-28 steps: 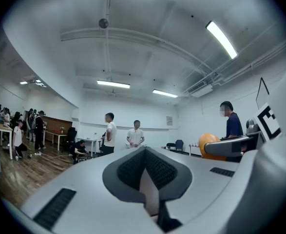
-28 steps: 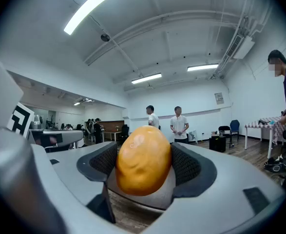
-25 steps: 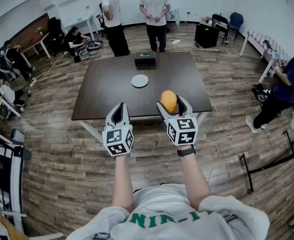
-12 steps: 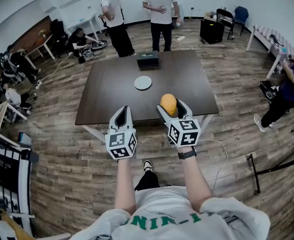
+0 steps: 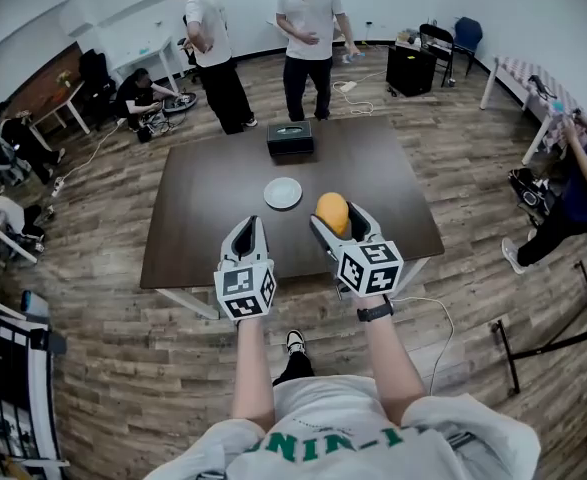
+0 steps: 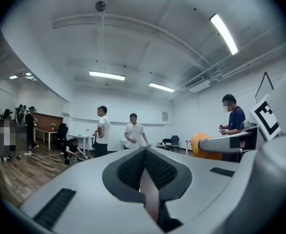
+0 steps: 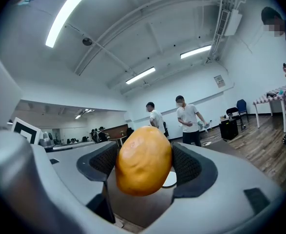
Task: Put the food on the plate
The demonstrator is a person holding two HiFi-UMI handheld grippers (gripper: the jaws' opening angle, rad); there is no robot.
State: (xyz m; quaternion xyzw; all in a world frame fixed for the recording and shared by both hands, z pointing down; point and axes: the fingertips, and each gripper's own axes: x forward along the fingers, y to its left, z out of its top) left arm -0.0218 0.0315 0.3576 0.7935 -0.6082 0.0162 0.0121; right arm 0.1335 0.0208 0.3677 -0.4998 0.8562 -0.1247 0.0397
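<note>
Two grippers hover level over the near part of a dark brown rectangular table [image 5: 193,228]. The left gripper [image 5: 245,228] has its jaws pressed together with nothing between them. Just ahead and to its right, a small round white plate [image 5: 283,193] lies on the tabletop. Further right, the right gripper [image 5: 339,218] has its jaws spread wide, clamped on the sides of a smooth orange-yellow oval food item [image 5: 332,211], held above the table near the plate.

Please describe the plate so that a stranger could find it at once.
A dark table stands in the middle of the room. Near its centre lies the plate. It is round, white and flat, unlike the black box at the far edge.
</note>
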